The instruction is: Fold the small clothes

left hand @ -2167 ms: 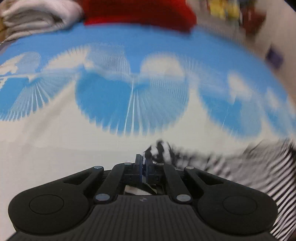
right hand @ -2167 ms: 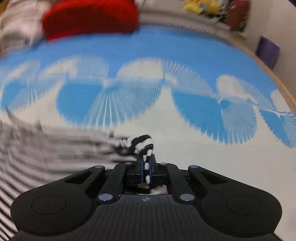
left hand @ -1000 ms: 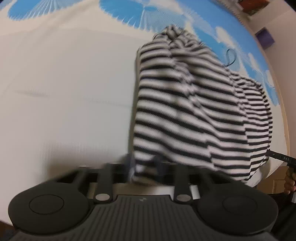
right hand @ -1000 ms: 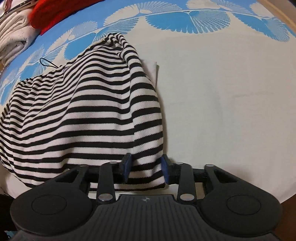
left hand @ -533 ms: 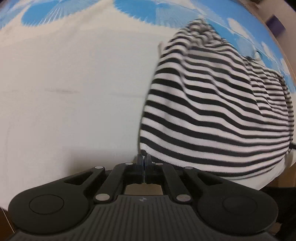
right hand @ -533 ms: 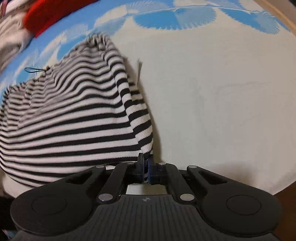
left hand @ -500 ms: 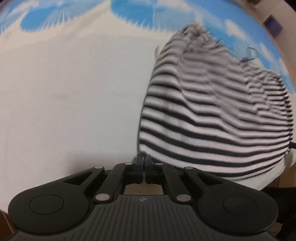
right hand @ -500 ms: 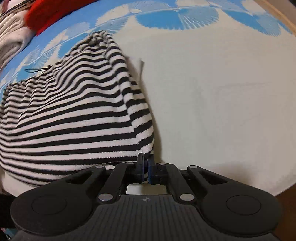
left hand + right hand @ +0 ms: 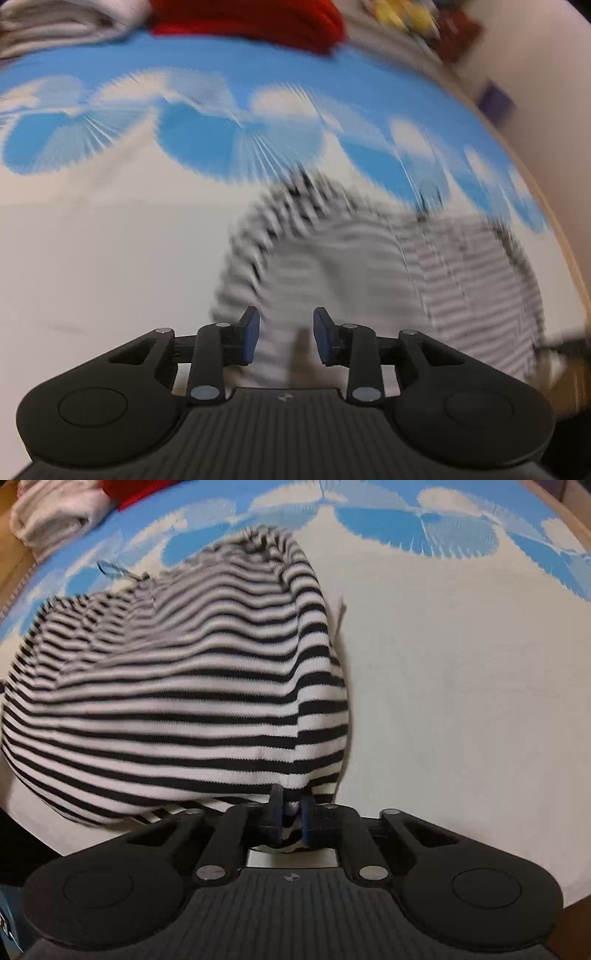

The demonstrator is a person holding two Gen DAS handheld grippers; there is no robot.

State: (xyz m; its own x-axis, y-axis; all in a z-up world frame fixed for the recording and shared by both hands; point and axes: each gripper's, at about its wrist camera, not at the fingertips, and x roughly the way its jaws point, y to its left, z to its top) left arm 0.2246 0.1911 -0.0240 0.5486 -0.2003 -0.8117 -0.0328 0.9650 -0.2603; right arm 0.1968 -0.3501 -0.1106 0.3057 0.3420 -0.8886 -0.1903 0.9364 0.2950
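A black-and-white striped garment (image 9: 177,686) lies folded over in a rounded heap on the white and blue fan-patterned cover (image 9: 461,664). My right gripper (image 9: 291,805) is at its near right corner, shut on the striped hem, and fabric shows between the blue pads. In the blurred left wrist view the striped garment (image 9: 369,266) lies ahead and to the right. My left gripper (image 9: 286,325) hovers over its near left edge with its jaws opening. The pads stand apart and press on nothing; the cloth shows below the gap.
Red cloth (image 9: 251,18) and folded white towels (image 9: 55,18) lie at the far end of the cover (image 9: 92,258). The towels (image 9: 55,513) also show at the top left of the right wrist view. A wooden edge (image 9: 576,277) runs along the right, with a purple object (image 9: 496,99) beyond.
My left gripper has gone from shut to open, let go of the hem, and lifted and tipped up towards the far end. The right gripper closed on the hem and has kept still.
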